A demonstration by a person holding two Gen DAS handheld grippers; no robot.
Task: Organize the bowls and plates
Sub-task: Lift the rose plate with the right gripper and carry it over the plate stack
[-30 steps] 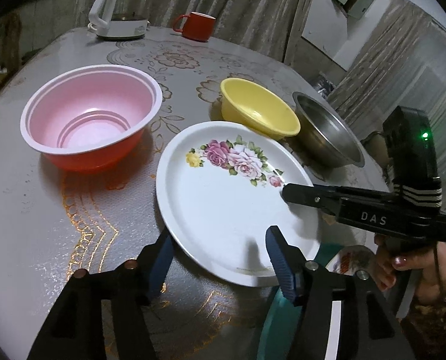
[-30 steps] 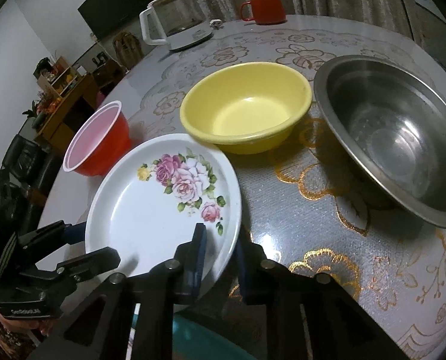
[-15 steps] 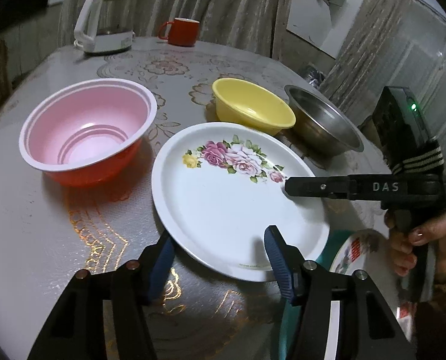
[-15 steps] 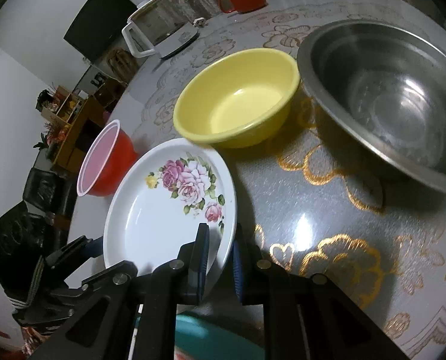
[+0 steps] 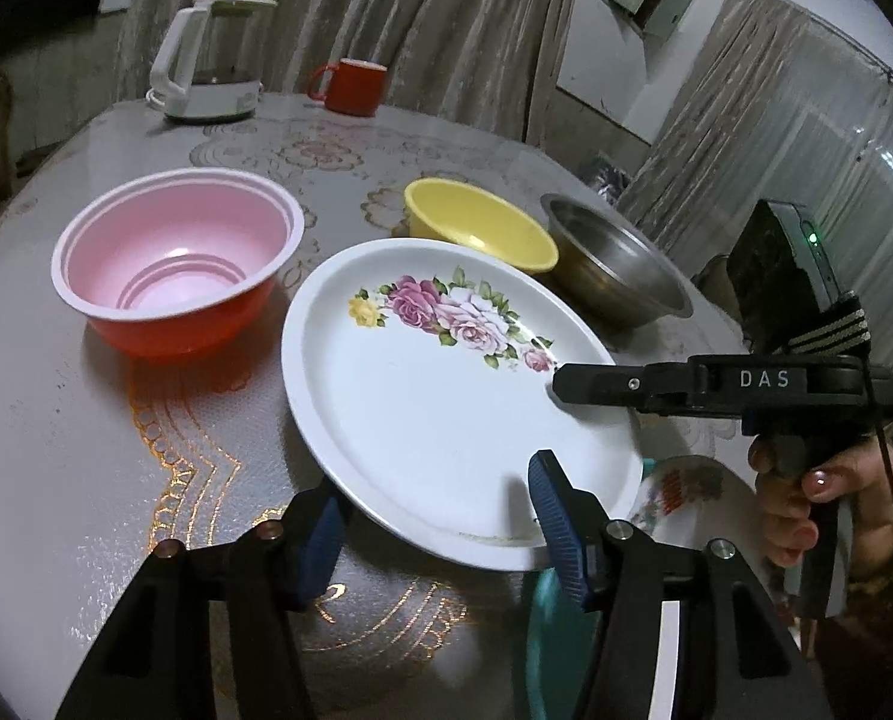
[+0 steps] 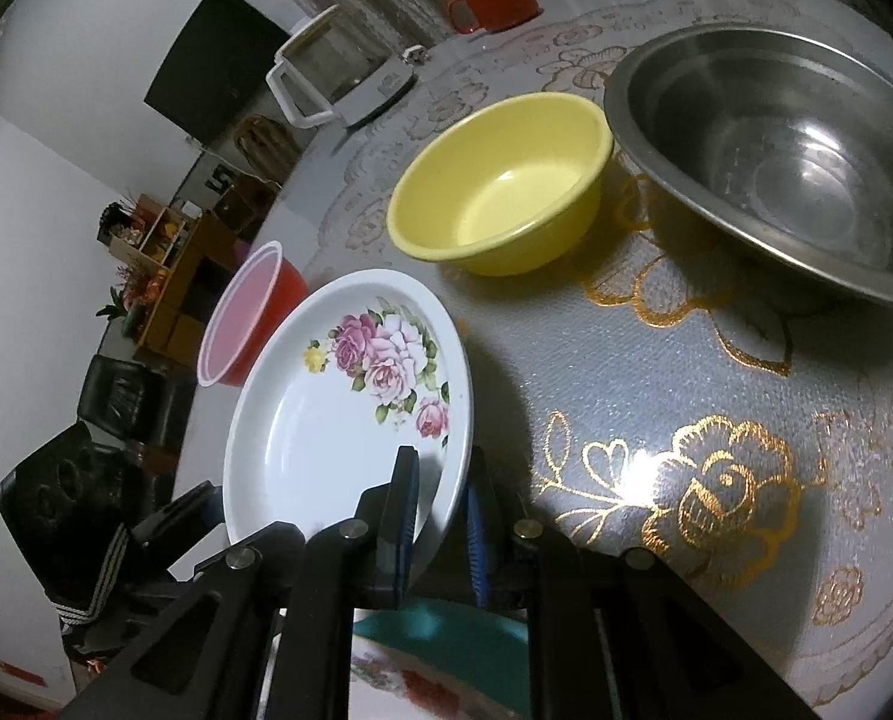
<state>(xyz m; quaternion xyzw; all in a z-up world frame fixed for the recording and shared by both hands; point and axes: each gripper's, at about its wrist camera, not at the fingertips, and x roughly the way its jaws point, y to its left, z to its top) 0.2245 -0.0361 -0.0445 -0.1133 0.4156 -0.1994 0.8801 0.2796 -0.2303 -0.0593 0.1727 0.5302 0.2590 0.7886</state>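
A white plate with pink roses (image 5: 446, 396) is lifted off the table and tilted. My right gripper (image 6: 440, 516) is shut on its rim; it shows from the side in the left wrist view (image 5: 566, 387). My left gripper (image 5: 434, 516) is open, its blue pads either side of the plate's near edge, not touching it. A pink-and-red bowl (image 5: 176, 258) sits at the left, a yellow bowl (image 5: 476, 231) and a steel bowl (image 5: 614, 270) behind the plate. In the right wrist view I see the plate (image 6: 326, 420), yellow bowl (image 6: 500, 186), steel bowl (image 6: 776, 156) and pink bowl (image 6: 242, 312).
A white kettle (image 5: 212, 60) and a red mug (image 5: 350, 87) stand at the table's far edge. Another flowered plate with a teal rim (image 5: 680, 498) lies below the held plate near the table's front edge. The patterned tablecloth (image 6: 686, 420) covers the round table.
The right gripper has lifted the rose plate higher and tilted it. The left gripper stays open beside its near edge.
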